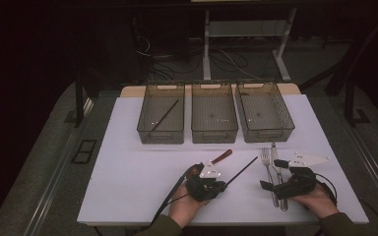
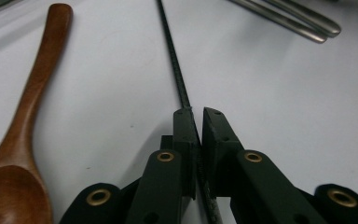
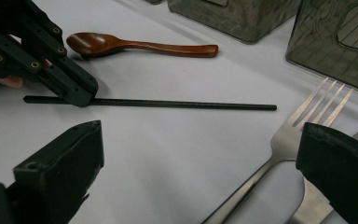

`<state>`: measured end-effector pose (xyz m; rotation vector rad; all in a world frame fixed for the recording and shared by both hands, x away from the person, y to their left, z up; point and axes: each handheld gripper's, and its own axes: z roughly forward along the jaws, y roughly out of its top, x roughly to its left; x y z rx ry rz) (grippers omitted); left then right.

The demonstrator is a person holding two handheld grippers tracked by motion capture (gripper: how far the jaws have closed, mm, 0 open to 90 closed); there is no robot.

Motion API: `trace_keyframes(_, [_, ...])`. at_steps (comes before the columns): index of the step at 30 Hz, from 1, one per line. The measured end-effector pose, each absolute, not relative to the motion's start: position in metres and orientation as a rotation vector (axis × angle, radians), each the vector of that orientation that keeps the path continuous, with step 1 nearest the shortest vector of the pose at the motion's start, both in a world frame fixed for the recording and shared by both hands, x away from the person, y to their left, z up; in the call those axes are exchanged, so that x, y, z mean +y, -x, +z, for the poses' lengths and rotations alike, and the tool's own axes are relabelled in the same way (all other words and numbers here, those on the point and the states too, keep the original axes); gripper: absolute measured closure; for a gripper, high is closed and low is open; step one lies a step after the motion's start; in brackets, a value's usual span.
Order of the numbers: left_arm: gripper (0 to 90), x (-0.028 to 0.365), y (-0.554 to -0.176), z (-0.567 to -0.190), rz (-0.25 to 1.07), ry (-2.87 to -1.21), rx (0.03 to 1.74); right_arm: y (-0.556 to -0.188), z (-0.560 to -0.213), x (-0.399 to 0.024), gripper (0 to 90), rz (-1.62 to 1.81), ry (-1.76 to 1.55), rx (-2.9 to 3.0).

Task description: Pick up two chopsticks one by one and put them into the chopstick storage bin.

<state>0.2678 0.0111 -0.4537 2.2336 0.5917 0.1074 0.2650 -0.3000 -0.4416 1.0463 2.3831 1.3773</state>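
The left gripper (image 1: 215, 187) sits near the front edge of the white table (image 1: 128, 147), its two black jaws pinched onto the near end of a thin black chopstick (image 2: 179, 84), which lies flat and runs away from it toward the table's middle. In the left gripper view the stick passes straight between the pads, with only a short stub behind them. A wooden spoon (image 2: 25, 121) lies just beside the stick on the table, not touching it. The right gripper (image 1: 275, 184), near the front right corner, stands with its jaws spread wide above the handles of a fork (image 3: 303, 121) and a knife (image 1: 277, 172), clasping nothing. Three clear bins (image 1: 214, 114) line the far edge; the left one already holds a matching stick. The grip looks risky to me: the hold is so close to one end that the long free length could swing or droop on lifting, and a thin, hard rod could roll or slide out of the pads. A low sweep might also knock the spoon or catch a bin's rim.
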Motion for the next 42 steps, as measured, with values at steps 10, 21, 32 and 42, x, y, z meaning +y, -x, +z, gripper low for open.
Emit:
trace_keyframes(10, [84.0, 0.014, -0.270, -0.453, 0.122, -2.238, 0.620, -0.265, -0.441, -0.300, 0.2, 1.379, -1.044, 2.382])
trace_keyframes(21, [84.6, 0.022, -0.276, -0.444, 0.097, -2.215, 0.619, -0.265, -0.441, -0.301, 0.3, 1.385, -1.045, 2.377])
trace_keyframes(32, [84.6, 0.043, -0.280, -0.424, 0.075, -2.128, 0.623, -0.265, -0.441, -0.301, 0.2, 1.384, -1.044, 2.377])
trace_keyframes(42, [84.7, 0.063, -0.280, -0.412, 0.073, -2.093, 0.598, -0.265, -0.441, -0.301, 0.2, 1.384, -1.046, 2.378])
